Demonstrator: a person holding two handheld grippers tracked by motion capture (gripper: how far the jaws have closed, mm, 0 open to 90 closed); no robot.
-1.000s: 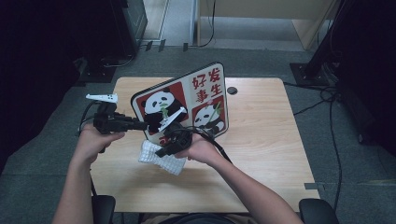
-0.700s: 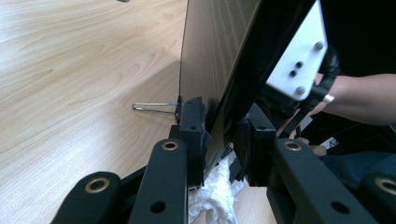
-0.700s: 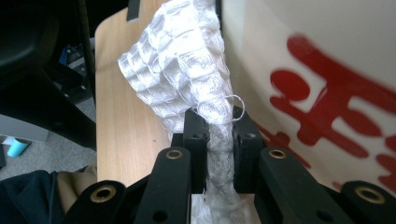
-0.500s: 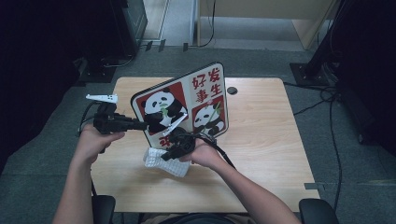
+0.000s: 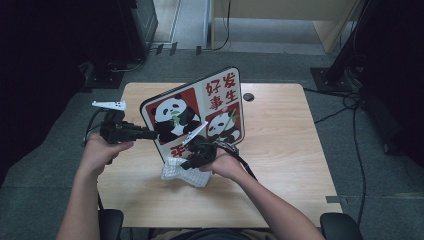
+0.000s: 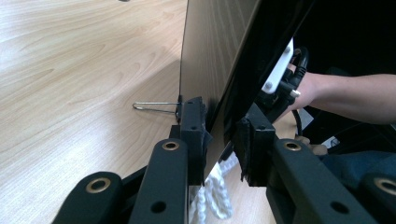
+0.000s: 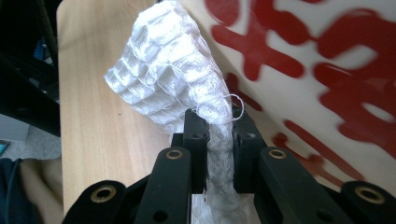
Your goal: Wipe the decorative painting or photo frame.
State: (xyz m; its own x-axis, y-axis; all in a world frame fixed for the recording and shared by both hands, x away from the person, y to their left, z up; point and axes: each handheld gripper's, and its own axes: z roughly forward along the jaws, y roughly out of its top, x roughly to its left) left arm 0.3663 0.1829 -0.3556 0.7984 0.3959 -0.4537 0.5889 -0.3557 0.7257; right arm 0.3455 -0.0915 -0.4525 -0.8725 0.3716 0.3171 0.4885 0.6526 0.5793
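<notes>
One white waffle-weave cloth (image 7: 175, 79) is bunched between the pinched jaws of our right gripper (image 7: 218, 140), low against the red-printed face of a tilted panda-picture board (image 5: 200, 112). Our left gripper (image 6: 223, 140) clamps that board's left edge, one jaw on each face; they have just been closing. Both cloth and board sit over the light wooden table (image 5: 285, 150).
</notes>
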